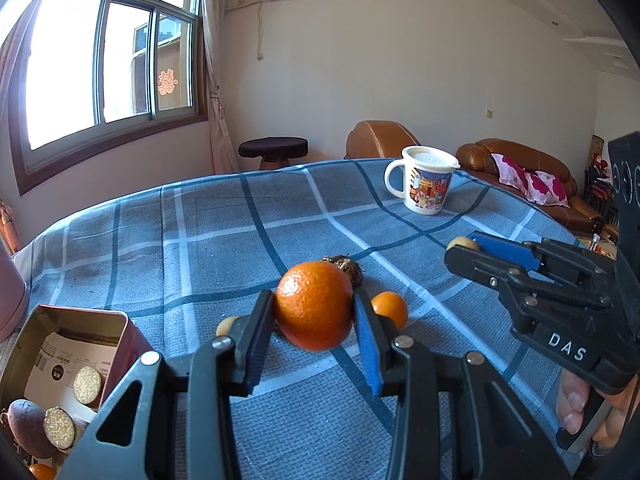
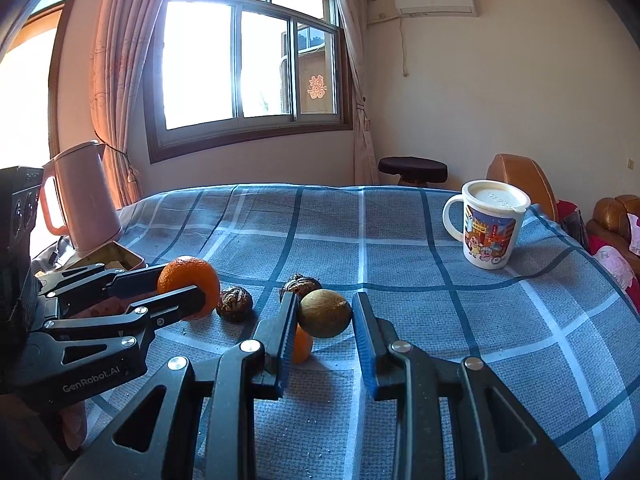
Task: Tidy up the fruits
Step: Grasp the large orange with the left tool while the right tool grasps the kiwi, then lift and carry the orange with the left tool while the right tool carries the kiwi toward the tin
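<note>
My left gripper [image 1: 314, 318] is shut on a large orange [image 1: 314, 306], held just above the blue checked tablecloth [image 1: 200, 240]; it shows in the right wrist view [image 2: 188, 284] too. My right gripper [image 2: 325, 312] is shut on a brownish-green round fruit [image 2: 325, 313] held above the cloth, with a small orange [image 2: 302, 344] below it. The small orange also shows in the left wrist view [image 1: 390, 308]. Two dark wrinkled fruits [image 2: 235, 303] [image 2: 301, 285] lie on the cloth. An open red tin box [image 1: 72, 356] at lower left holds several fruits.
A lidded cartoon mug [image 2: 490, 228] stands at the far right of the table. A pink kettle [image 2: 82, 196] stands at the far left beside the tin [image 2: 116, 258]. Beyond the table are a dark stool [image 2: 412, 170], a brown sofa [image 1: 520, 172] and a window.
</note>
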Demonstrator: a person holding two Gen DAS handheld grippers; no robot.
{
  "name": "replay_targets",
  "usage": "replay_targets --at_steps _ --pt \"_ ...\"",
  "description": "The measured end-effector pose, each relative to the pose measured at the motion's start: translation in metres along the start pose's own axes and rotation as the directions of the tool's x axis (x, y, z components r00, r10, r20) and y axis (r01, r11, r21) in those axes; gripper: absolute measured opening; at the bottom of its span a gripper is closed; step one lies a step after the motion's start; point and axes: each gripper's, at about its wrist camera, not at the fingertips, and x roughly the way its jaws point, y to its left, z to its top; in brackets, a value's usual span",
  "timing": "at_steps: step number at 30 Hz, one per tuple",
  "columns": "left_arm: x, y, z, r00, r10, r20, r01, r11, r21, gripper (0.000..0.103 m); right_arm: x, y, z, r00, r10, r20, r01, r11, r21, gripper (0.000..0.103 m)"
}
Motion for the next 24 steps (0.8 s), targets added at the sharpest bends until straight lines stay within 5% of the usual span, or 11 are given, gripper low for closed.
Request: replay_targets --at_steps 24 --pt "-0.02 -0.002 -0.003 0.995 0.015 0.097 -0.016 1.0 0.01 0.041 -0.016 0.005 -0.002 0.996 0.01 0.083 -0.007 0.999 -0.035 0.029"
